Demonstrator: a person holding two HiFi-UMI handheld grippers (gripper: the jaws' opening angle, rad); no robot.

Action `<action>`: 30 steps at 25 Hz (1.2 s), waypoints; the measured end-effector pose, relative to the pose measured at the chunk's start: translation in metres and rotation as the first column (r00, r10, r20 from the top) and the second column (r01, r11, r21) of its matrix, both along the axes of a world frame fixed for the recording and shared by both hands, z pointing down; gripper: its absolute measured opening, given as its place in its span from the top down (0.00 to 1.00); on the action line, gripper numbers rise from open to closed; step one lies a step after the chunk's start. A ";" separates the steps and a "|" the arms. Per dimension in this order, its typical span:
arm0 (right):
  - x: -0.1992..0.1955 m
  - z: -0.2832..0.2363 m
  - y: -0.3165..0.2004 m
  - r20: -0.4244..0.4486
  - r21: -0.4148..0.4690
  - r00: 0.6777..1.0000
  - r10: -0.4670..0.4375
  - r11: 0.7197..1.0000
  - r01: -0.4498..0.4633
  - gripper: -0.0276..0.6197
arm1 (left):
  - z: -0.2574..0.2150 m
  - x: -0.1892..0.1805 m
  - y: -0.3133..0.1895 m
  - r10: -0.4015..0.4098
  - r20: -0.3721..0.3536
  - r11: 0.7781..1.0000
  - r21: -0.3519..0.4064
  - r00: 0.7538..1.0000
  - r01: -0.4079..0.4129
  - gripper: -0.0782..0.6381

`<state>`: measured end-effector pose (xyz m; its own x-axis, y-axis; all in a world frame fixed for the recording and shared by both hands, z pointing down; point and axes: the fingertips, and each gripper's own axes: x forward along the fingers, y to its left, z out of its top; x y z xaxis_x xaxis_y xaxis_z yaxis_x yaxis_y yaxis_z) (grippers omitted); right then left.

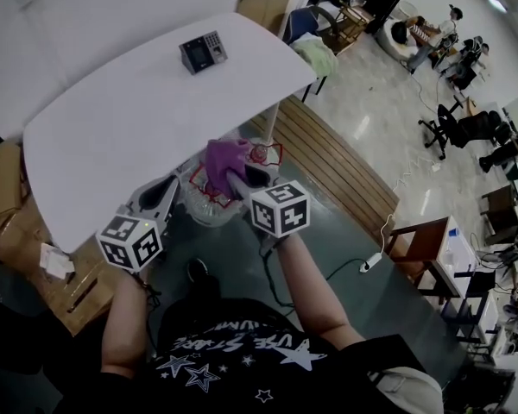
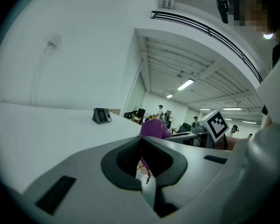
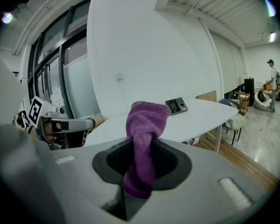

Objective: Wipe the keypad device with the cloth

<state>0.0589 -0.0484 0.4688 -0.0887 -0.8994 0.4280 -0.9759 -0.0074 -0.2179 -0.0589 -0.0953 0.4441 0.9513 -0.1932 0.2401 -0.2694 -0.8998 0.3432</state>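
The keypad device [image 1: 203, 53] is a small dark unit with a screen and buttons, standing at the far side of the white table [image 1: 112, 136]. It also appears far off as the keypad device [image 2: 101, 115] and the keypad device [image 3: 176, 105]. My right gripper [image 1: 233, 179] is shut on a purple cloth [image 1: 224, 162], off the table's near edge. The cloth [image 3: 144, 139] bunches up above the right gripper [image 3: 142, 148] and hangs below its jaws. My left gripper [image 1: 164, 192] sits to its left, beside the table edge. The left gripper [image 2: 141, 146] is shut with nothing in it.
Cardboard boxes [image 1: 4, 192] lie on the floor at the left. A chair with a pale green cloth [image 1: 315, 54] stands by the table's far right corner. Wooden slats [image 1: 328, 158] and a small brown table [image 1: 423, 240] are on the right. People sit far back.
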 end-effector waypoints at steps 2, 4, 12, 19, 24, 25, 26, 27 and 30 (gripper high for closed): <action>-0.004 -0.003 0.018 0.006 0.005 1.000 0.000 1.000 0.000 0.81 | -0.002 -0.004 0.015 -0.009 -0.003 1.000 -0.003 1.000 0.009 0.88; -0.010 -0.004 0.035 0.016 0.008 1.000 -0.006 1.000 0.006 0.81 | -0.005 -0.008 0.032 -0.013 -0.004 1.000 -0.002 1.000 0.013 0.88; -0.042 -0.012 0.086 0.005 0.017 0.998 -0.059 0.998 0.059 0.81 | -0.012 -0.033 0.091 -0.044 -0.022 0.999 0.003 0.999 0.044 0.88; -0.064 -0.019 0.126 -0.009 0.014 0.995 -0.103 0.995 0.103 0.81 | -0.017 -0.053 0.138 -0.071 -0.031 0.997 0.001 0.997 0.071 0.88; -0.077 -0.017 0.149 -0.011 -0.003 0.992 -0.123 0.992 0.123 0.81 | -0.018 -0.060 0.163 -0.073 -0.028 0.997 0.000 0.997 0.073 0.88; -0.079 -0.016 0.152 -0.011 -0.006 0.992 -0.124 0.992 0.124 0.81 | -0.018 -0.062 0.167 -0.071 -0.027 0.997 0.000 0.997 0.071 0.88; -0.080 -0.016 0.155 -0.010 -0.008 0.992 -0.125 0.992 0.125 0.81 | -0.018 -0.063 0.170 -0.069 -0.026 0.998 0.000 0.997 0.069 0.88; -0.082 -0.016 0.158 -0.010 -0.007 0.992 -0.125 0.992 0.125 0.81 | -0.018 -0.064 0.174 -0.067 -0.025 0.998 0.001 0.997 0.067 0.88; -0.085 -0.018 0.166 -0.012 -0.002 0.992 -0.127 0.992 0.127 0.81 | -0.018 -0.066 0.183 -0.063 -0.026 0.998 0.003 0.998 0.063 0.88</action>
